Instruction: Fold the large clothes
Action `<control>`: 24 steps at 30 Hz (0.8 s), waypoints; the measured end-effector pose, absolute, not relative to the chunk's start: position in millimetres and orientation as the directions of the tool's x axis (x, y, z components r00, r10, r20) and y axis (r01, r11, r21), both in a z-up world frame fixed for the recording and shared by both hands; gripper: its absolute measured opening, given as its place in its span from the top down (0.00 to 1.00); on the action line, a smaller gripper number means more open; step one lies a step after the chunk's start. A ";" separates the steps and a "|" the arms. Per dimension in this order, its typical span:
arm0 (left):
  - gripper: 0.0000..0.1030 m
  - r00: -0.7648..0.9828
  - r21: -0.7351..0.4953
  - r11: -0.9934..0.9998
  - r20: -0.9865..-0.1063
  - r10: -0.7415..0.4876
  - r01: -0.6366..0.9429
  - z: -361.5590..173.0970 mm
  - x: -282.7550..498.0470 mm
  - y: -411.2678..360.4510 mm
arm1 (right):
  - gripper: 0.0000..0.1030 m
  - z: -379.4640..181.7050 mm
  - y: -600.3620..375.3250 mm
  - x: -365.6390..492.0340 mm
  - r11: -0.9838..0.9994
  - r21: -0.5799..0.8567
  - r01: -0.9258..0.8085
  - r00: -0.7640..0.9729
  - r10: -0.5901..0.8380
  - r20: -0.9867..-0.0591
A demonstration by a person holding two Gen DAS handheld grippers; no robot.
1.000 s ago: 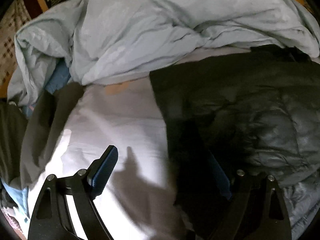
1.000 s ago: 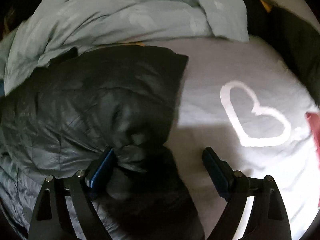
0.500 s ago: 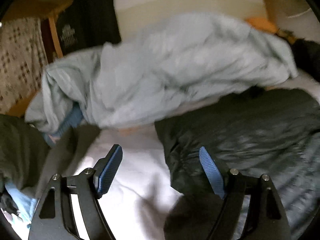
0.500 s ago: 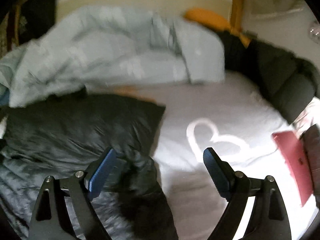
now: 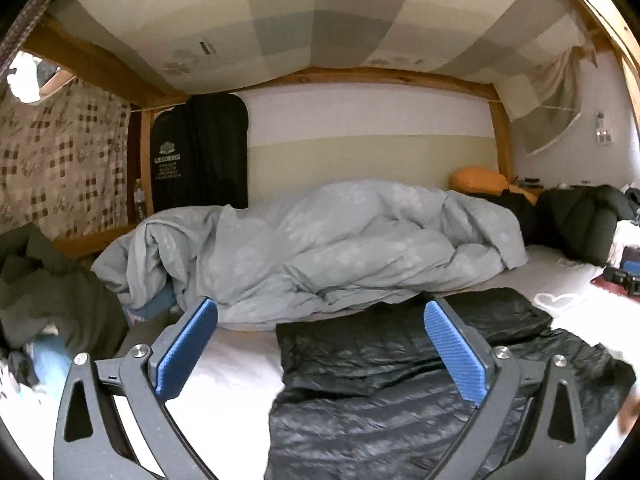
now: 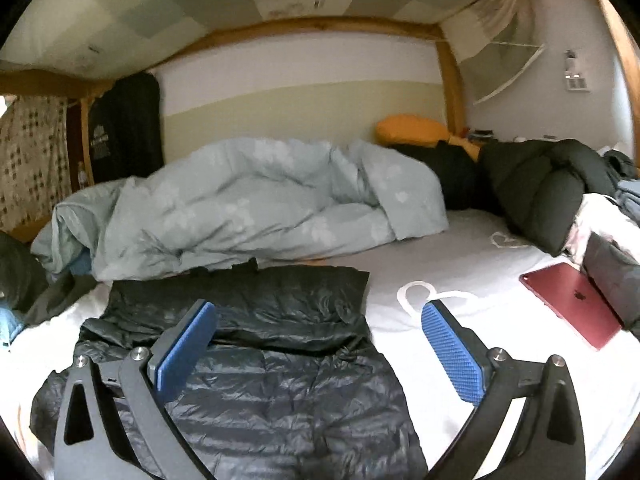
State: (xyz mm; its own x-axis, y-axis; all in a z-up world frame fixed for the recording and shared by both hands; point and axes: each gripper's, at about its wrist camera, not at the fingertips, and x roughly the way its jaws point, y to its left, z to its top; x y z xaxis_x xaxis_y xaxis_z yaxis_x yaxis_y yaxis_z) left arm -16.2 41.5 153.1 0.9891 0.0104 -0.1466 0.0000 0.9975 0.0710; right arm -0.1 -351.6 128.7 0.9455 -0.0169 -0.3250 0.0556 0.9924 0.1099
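**Folding the black down jacket: both grippers free above the bed**

Hovering over the bed (image 6: 460, 248), the left gripper (image 5: 320, 354) and the right gripper (image 6: 318, 354) each had their jaws spread wide and held nothing. The black quilted jacket (image 6: 280, 380) lay flat on the white sheet just below them, its far part already doubled over the near part in what looked like 1 fold. Behind it sat a rumpled pale-blue duvet (image 6: 240, 212), touching or just beside the jacket's far edge; a red tablet (image 6: 572, 300) lay well apart to the right.

Judging by its sheen and puffed channels, the jacket was probably light, soft and slippery, likely to spring back and slide off itself once released. A pinch through a single shiny layer would probably slip, so the better hold seemed to be at the outer corners or along a stitched seam, with 2 layers gathered between the blue pads (image 6: 454, 354). The fold line (image 6: 256, 344) across its middle looked a fair guide for the next crease.
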 end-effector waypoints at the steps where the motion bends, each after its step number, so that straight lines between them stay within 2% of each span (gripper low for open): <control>1: 0.00 0.989 0.061 0.998 -0.147 0.007 0.002 150.1 -22.1 39.5 | 0.01 127.0 -351.7 -6.6 0.990 0.125 0.059 0.947 -0.016 -0.322; 4: 0.00 0.981 0.020 0.999 -0.191 -0.036 0.041 136.4 -31.5 34.1 | 0.01 117.2 -353.3 -21.9 0.982 0.185 0.048 0.941 0.017 -0.339; 7: 0.00 0.963 0.033 0.997 -0.263 -0.062 0.073 117.4 -34.4 17.1 | 0.01 99.5 -349.7 -25.3 0.975 0.220 0.021 0.911 0.072 -0.406; 9: 0.00 0.947 0.077 0.993 -0.317 -0.057 0.085 101.2 -33.3 -0.3 | 0.01 84.1 -341.6 -22.5 0.982 0.187 0.025 0.873 0.070 -0.483; 12: 0.01 0.905 0.073 0.985 -0.409 -0.114 0.157 77.7 -27.5 -20.0 | 0.01 64.9 -331.1 -19.9 0.986 0.164 0.020 0.824 0.077 -0.562; 17: 0.01 0.842 0.092 0.967 -0.516 -0.159 0.238 44.1 -19.5 -49.0 | 0.01 34.5 -312.4 -17.5 0.974 0.216 -0.068 0.712 0.199 -0.673; 19: 0.03 0.817 0.130 0.960 -0.560 -0.135 0.247 30.3 -11.4 -57.7 | 0.01 18.3 -298.5 -6.1 0.984 0.147 -0.096 0.639 0.174 -0.749; 21: 0.05 0.800 0.166 0.962 -0.596 -0.078 0.217 15.5 -1.1 -58.4 | 0.01 2.6 -289.6 6.9 0.995 0.041 -0.095 0.586 0.089 -0.805; 24: 0.05 0.765 0.180 0.968 -0.643 -0.019 0.176 -3.6 15.1 -48.4 | 0.01 -5.5 -289.9 14.6 0.998 -0.031 -0.061 0.596 0.012 -0.803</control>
